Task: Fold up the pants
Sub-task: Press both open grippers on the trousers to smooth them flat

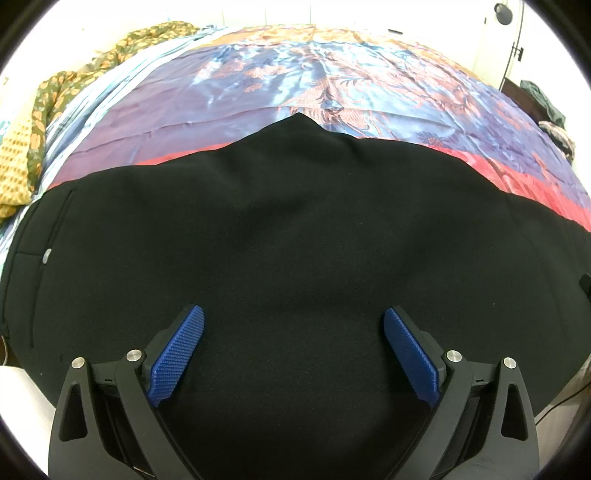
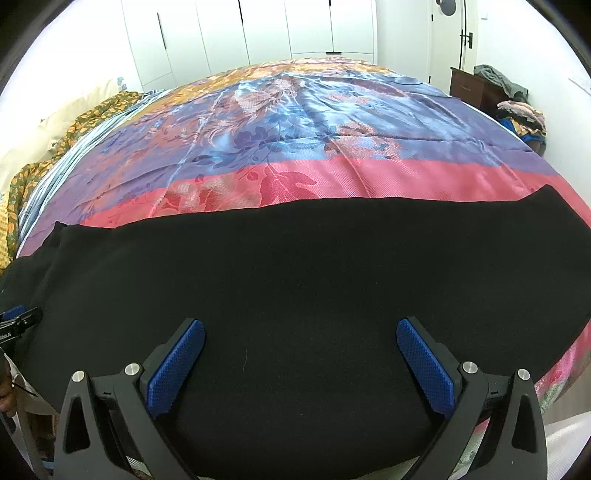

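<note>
- A pair of black pants (image 1: 288,229) lies spread flat across the near side of a bed, on a shiny floral bedspread (image 1: 332,85) in blue, purple, orange and pink
- In the left wrist view, the left gripper (image 1: 293,325) hangs over the black cloth with its blue-padded fingers (image 1: 179,354) spread wide apart, nothing between them
- A small silver button (image 1: 47,254) shows near the left edge of the garment, beside a seam line; the far edge of the fabric rises to a point against the bedspread
- In the right wrist view, the right gripper (image 2: 301,334) is likewise parted wide above the pants (image 2: 295,266), its pads holding nothing
- The tip of the other gripper is visible at the far left of that view, at the edge of the black cloth
- A green and orange patterned cloth (image 1: 74,77) is bunched along the left side of the bed
- White wardrobe doors (image 2: 258,29) stand beyond the bed, with a dark wooden cabinet (image 2: 467,86) and a heap of clothes (image 2: 517,107) to the right
</note>
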The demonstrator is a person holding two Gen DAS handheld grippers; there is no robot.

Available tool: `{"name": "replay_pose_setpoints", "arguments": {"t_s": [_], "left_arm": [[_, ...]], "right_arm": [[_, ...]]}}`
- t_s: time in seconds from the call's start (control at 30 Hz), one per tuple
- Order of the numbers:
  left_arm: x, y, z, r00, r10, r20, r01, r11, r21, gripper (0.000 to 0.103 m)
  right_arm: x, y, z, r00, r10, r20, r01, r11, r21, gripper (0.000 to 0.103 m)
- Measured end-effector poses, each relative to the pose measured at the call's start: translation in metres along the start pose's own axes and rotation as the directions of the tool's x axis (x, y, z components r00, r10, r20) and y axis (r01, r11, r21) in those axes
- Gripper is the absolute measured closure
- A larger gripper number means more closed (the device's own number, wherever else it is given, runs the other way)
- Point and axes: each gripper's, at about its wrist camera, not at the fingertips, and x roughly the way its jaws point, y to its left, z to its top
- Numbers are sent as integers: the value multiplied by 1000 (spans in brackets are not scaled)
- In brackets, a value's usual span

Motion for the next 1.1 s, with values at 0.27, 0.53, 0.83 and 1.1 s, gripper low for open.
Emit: {"name": "replay_pose_setpoints", "arguments": {"t_s": [0.27,0.53,0.83,1.1], "left_arm": [[0,-1,0,1000,0,1,0,1000,-1,3],[1,-1,0,1000,1,1,-1,1000,0,2],[1,-1,-1,1000,1,2,-1,1000,0,2],[1,-1,-1,1000,2,3,-2,1000,1,2]], "right_arm": [[-3,-3,2,1000,20,11,-20,1000,1,0],[-2,-1,1,1000,11,11,-11,1000,-11,0],[-3,1,1,1000,6,14,-6,1000,-20,0],[-11,-26,9,999,15,29,-18,996,89,0]]}}
